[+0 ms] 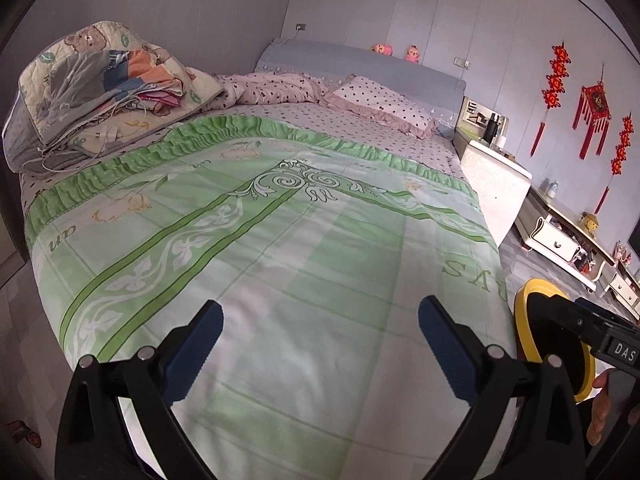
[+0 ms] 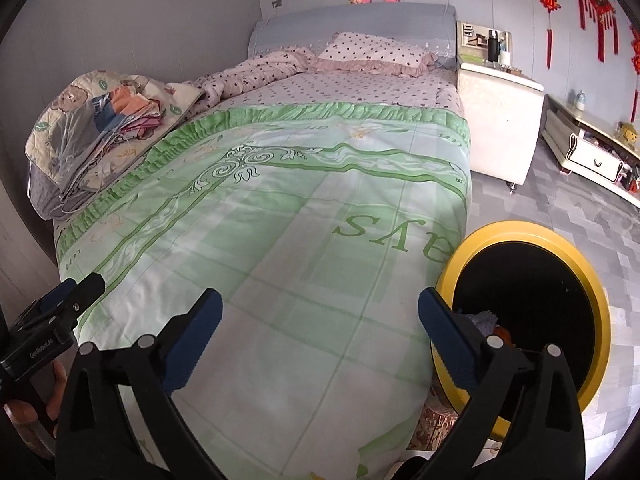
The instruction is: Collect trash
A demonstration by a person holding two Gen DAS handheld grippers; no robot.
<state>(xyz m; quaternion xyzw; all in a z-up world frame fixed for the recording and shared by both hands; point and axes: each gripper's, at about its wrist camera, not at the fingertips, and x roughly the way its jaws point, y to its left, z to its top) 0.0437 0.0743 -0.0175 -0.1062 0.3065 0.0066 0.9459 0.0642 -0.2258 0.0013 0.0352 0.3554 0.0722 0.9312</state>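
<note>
A round bin with a yellow rim (image 2: 524,232) and black inside stands on the floor at the bed's right front corner; it holds pieces of trash (image 2: 494,322), one pale and one orange. It also shows in the left wrist view (image 1: 520,312), partly hidden by the right gripper. My left gripper (image 1: 320,344) is open and empty above the green bedspread (image 1: 280,260). My right gripper (image 2: 320,344) is open and empty over the bed's front edge, its right finger (image 2: 448,344) over the bin's rim. I see no loose trash on the bedspread.
Folded quilts (image 1: 100,80) lie at the bed's left side, a spotted pillow (image 1: 384,100) at the head. A white nightstand (image 2: 500,120) and a low cabinet (image 2: 592,152) stand to the right. Grey floor (image 2: 580,208) lies beyond the bin.
</note>
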